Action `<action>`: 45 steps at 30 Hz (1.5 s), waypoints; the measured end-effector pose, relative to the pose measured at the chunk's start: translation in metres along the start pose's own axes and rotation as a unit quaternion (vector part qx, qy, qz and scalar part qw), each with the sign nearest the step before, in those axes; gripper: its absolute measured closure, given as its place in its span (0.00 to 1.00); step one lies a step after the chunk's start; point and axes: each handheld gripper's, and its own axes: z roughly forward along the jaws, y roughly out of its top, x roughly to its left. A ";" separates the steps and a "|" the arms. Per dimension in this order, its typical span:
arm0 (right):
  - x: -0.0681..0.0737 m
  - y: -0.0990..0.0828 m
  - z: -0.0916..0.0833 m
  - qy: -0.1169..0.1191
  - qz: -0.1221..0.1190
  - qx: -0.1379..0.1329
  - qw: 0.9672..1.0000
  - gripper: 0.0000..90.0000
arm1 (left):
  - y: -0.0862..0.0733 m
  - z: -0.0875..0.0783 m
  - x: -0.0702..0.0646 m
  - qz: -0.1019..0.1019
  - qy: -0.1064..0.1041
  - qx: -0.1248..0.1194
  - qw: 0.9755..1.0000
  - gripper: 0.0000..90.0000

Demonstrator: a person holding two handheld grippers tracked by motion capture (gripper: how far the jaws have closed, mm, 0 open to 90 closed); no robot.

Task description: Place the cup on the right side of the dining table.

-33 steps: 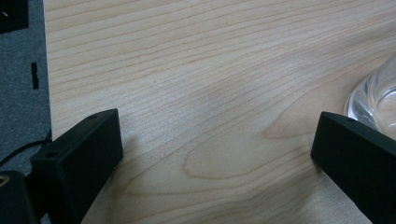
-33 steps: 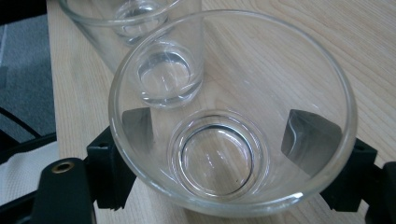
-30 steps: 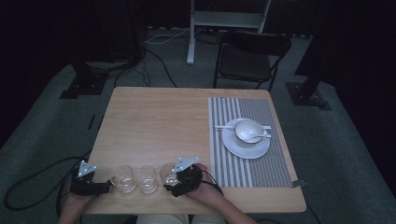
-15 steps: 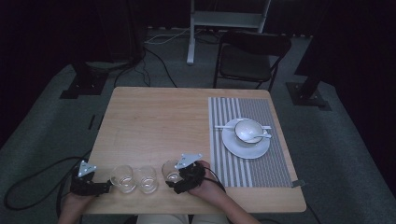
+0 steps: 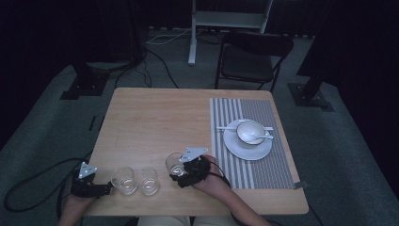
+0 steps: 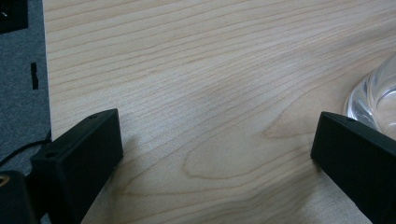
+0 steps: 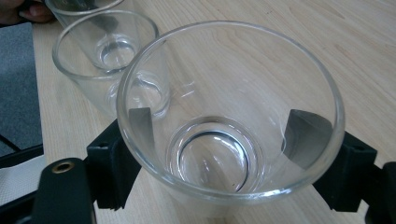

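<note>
Landmark: the wooden table (image 5: 155, 122), everything below is placed relative to it.

Right gripper (image 5: 181, 173): sitting near the table's front edge, a bit right of the middle. Its jaws are clamped on a clear glass (image 7: 224, 116), one jaw on each side of the wall. You can see both black pads right through the glass in the right gripper view. The glass is upright and empty as far as I can tell.

Held glass from above (image 5: 175, 165): just left of the gripper body, with the grey three-cornered plate over it.

Other two glasses: a pair standing touching or nearly so at the table's front edge, left of the held one. The left one (image 5: 123, 180) is closer to the left gripper, the second (image 5: 148, 180) is just beside it. Both show behind the held glass in the right gripper view too, tucked close together.

Left gripper (image 6: 215, 154): down at the table's front-left corner, jaws spread wide with only bare wood between them. The base of one glass peeks in just beside its right-hand jaw, not gripped.

Striped placemat (image 5: 230, 117): on the right side of the table.

Plate (image 5: 235, 147): white, on the placemat, with a white bowl (image 5: 248, 131) on it. Some cutlery is lying across them, too small to say what exactly.

Chair (image 5: 249, 66): past the table's far edge, on the floor.
</note>
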 end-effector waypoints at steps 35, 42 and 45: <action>-0.116 0.078 -0.082 -0.132 0.068 -0.083 0.985 0.23 | 0.000 0.000 0.000 0.002 -0.001 0.001 1.000 0.03; -0.150 0.087 -0.092 -0.176 0.090 -0.087 0.976 0.23 | 0.000 0.000 0.000 0.003 -0.002 0.002 1.000 0.03; -0.167 0.088 -0.096 -0.184 0.109 -0.086 0.973 0.23 | 0.000 0.000 0.000 0.004 -0.002 0.001 1.000 0.03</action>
